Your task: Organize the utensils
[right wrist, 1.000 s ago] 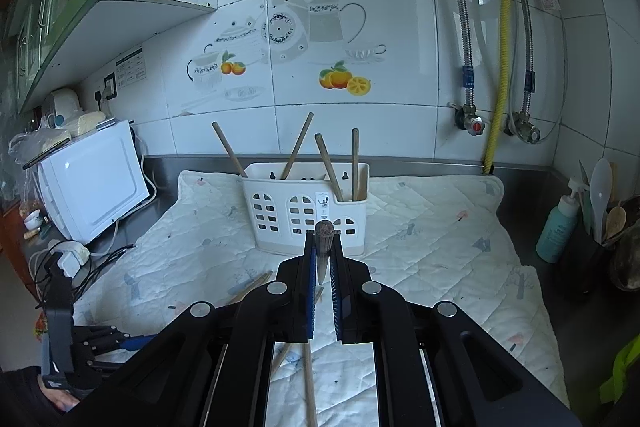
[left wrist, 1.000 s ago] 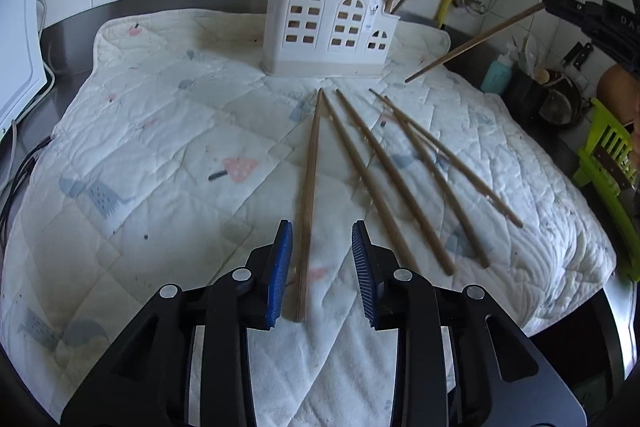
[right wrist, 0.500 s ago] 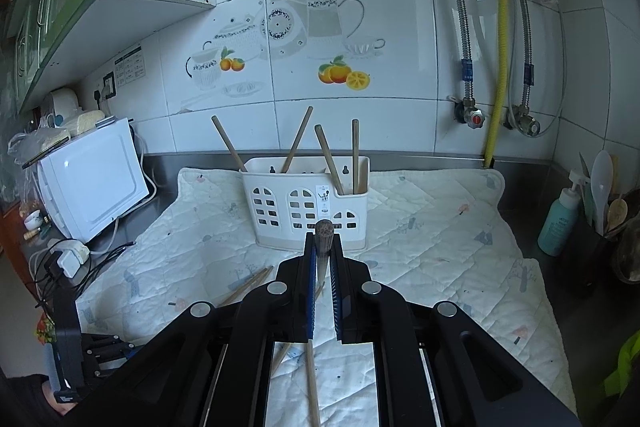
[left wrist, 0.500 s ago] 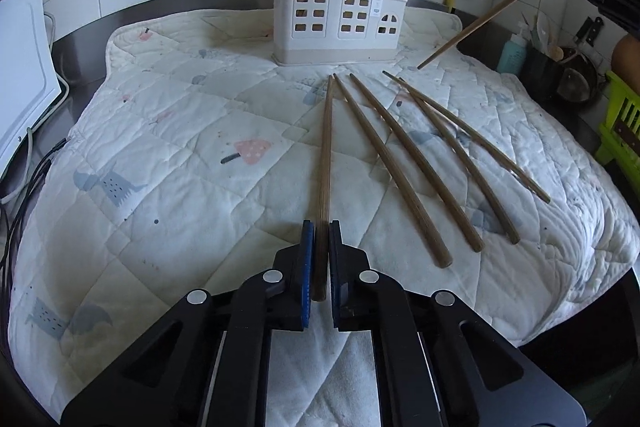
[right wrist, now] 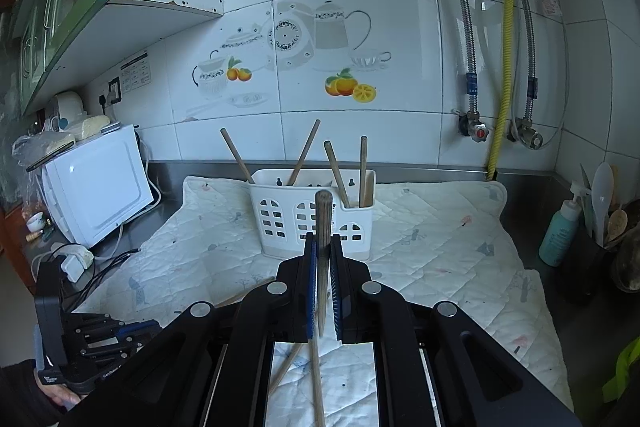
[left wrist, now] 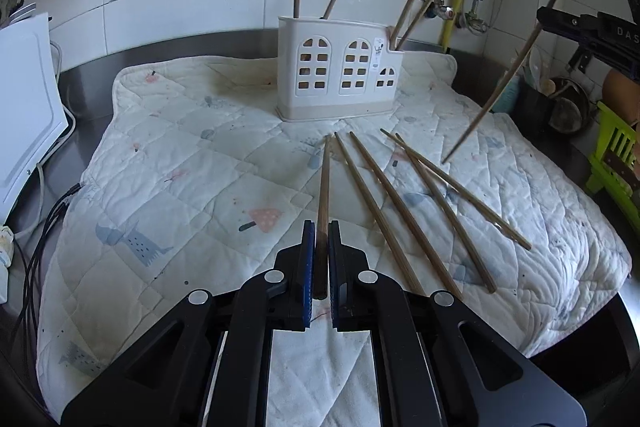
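Now the left claw (left wrist: 319,259) is clenched on a chopstick (left wrist: 323,187) pointing ahead toward the white holder (left wrist: 340,79); four loose chopsticks (left wrist: 404,211) lie on the quilted mat (left wrist: 180,167) just to its right. The right claw (right wrist: 323,267) grips another chopstick (right wrist: 323,215), with the holder straight ahead.

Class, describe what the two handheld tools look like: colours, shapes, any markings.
Both tools, left and right, are matte black with angular forked arms, round silver pivot screws and blue ribbed pads on the fingers. White lettering marks each body, too small to read fully. A dark sleeve shows by the left one.
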Available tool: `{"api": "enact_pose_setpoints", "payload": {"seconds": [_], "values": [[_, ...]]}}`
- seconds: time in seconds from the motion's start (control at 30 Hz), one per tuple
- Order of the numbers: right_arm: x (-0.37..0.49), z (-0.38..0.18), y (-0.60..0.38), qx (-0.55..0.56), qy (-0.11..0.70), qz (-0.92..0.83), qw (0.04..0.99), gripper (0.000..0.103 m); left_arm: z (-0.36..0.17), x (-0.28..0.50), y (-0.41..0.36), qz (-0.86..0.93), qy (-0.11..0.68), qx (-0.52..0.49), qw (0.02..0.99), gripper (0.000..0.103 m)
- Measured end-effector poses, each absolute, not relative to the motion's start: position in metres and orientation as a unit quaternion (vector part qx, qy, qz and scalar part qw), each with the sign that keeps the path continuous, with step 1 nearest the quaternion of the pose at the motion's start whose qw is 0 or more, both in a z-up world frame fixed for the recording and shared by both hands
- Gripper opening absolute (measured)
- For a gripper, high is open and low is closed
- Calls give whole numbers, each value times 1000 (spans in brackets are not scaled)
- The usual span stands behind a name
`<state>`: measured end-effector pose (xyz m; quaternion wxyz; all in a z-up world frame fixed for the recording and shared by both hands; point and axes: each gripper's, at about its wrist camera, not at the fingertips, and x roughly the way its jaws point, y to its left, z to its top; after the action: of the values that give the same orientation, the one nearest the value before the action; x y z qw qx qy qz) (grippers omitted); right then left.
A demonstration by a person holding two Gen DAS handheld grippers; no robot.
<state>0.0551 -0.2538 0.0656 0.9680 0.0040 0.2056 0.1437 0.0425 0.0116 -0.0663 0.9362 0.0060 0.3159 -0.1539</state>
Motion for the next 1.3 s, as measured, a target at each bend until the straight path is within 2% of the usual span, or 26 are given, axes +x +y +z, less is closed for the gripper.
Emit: {"api": "enact_pose_setpoints", "payload": {"seconds": [0.57, 0.83, 1.0, 1.3], "values": [[55, 70, -253, 1, 200, 146, 969, 7, -65, 43, 14, -141, 310, 0, 940, 5], [54, 70, -253, 0, 202, 147, 968, 7, -87, 40, 9, -171, 354, -5, 919, 5], [55, 69, -253, 1, 203, 148, 968, 7, -96, 44, 9, -178, 373, -10, 911, 9], [55, 66, -248, -2, 206, 149, 967, 7, -100, 46, 12, -168, 378, -10, 910, 9]]}}
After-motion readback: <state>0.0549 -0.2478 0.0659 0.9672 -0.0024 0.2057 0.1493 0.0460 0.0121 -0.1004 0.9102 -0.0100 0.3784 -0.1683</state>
